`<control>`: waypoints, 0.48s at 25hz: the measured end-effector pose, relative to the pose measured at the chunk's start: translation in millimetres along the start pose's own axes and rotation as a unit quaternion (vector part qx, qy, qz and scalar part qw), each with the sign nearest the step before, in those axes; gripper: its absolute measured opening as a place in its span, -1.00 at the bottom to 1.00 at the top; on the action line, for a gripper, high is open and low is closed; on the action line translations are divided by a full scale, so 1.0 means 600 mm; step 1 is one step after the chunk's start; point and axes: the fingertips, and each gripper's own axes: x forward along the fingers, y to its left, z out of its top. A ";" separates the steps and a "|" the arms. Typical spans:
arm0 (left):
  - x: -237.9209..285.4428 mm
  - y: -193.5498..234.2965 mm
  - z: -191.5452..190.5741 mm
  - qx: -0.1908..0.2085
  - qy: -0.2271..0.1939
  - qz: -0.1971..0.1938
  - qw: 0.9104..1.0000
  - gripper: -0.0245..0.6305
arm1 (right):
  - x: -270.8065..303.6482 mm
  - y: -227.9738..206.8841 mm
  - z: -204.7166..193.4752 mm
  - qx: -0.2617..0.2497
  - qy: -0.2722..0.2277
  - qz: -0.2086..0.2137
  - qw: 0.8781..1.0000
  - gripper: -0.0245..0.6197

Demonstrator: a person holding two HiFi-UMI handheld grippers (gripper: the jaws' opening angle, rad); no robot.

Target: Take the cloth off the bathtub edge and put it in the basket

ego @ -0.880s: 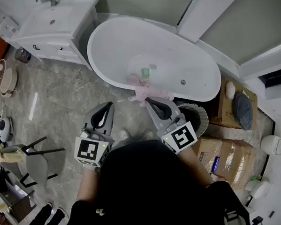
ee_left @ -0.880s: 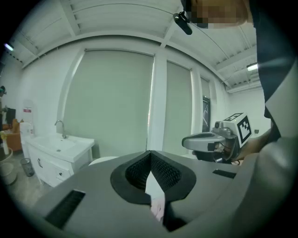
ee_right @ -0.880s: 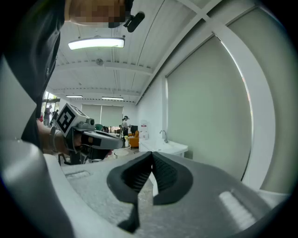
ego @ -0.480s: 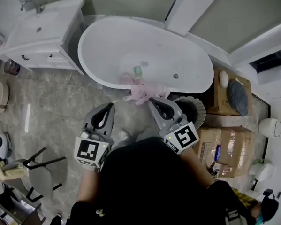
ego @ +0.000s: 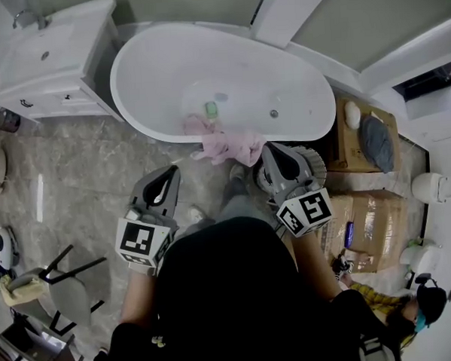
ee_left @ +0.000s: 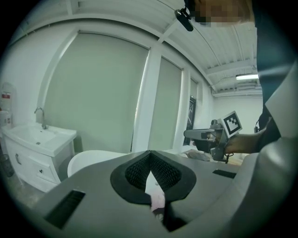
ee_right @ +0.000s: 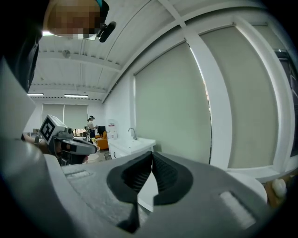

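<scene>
No legible wording or numbers, black-and-white square marker (ego: 140, 241) on left gripper (ego: 171, 171) cube, another on right gripper (ego: 269, 151) cube, blue label (ego: 347, 243) on cardboard box (ego: 373, 240) unreadably small, red-and-white wall notice (ee_left: 5, 95) blurred.

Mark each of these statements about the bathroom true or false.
1. The pink cloth hangs over the bathtub edge. True.
2. The right claw grips the cloth. False: it is shut on nothing, close beside the cloth.
3. The basket stands on the floor next to the tub. True.
4. The left claw is wide open. False: its jaws are together and empty.
5. A small green thing lies inside the tub. True.
</scene>
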 end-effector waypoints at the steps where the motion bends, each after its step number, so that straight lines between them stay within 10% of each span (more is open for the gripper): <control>1: 0.009 0.002 0.000 0.003 0.002 0.000 1.000 -0.88 | 0.004 -0.010 -0.002 0.002 0.001 -0.001 1.000 -0.93; 12: 0.170 0.026 0.015 -0.004 0.039 0.021 0.999 -0.88 | 0.094 -0.164 -0.020 0.009 0.023 0.027 0.999 -0.93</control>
